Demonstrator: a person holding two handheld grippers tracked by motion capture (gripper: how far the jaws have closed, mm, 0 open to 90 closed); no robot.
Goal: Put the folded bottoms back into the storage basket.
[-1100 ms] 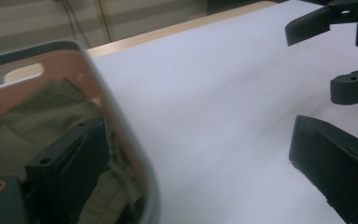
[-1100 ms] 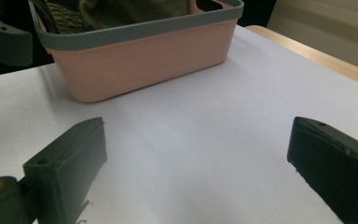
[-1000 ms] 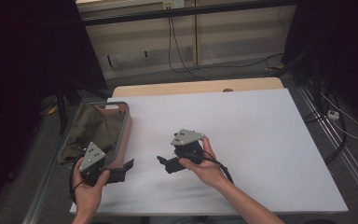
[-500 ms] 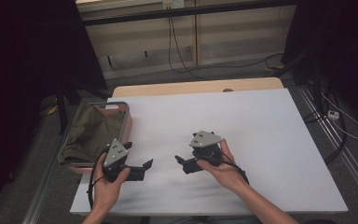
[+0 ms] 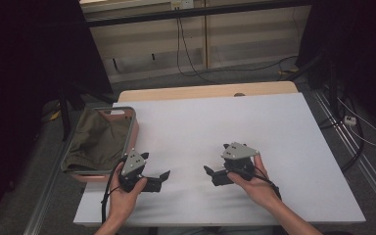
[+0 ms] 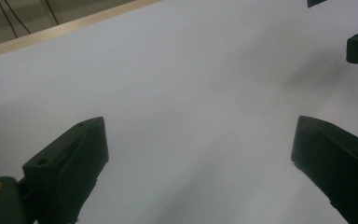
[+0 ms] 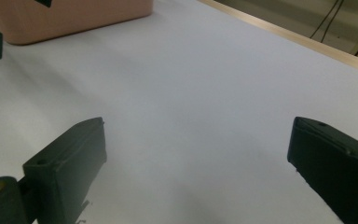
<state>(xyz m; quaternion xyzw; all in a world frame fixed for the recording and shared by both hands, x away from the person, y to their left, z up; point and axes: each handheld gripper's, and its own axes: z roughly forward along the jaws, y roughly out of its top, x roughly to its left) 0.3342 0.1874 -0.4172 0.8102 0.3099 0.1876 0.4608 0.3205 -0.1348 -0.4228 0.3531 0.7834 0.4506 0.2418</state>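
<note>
Premises appear to be a lab or test workshop, not a home. Evidence: a bare white worktop (image 5: 254,122) with a wooden edge, standing on a concrete floor (image 5: 245,78); loose cables (image 5: 186,54) trailing along the far wall; black curtains (image 5: 24,58) screening both sides; metal rails (image 5: 357,161) beside the worktop; a power strip (image 5: 350,120) lying on the floor.

Bin (image 5: 131,128): pink rectangular tub with a grey rim, upright at the table's left edge, partly overhanging it; its pink wall (image 7: 70,16) shows in the right gripper view.
Cloth (image 5: 95,142): 1 olive-green piece, crumpled, lying inside the bin and filling most of it.
</note>
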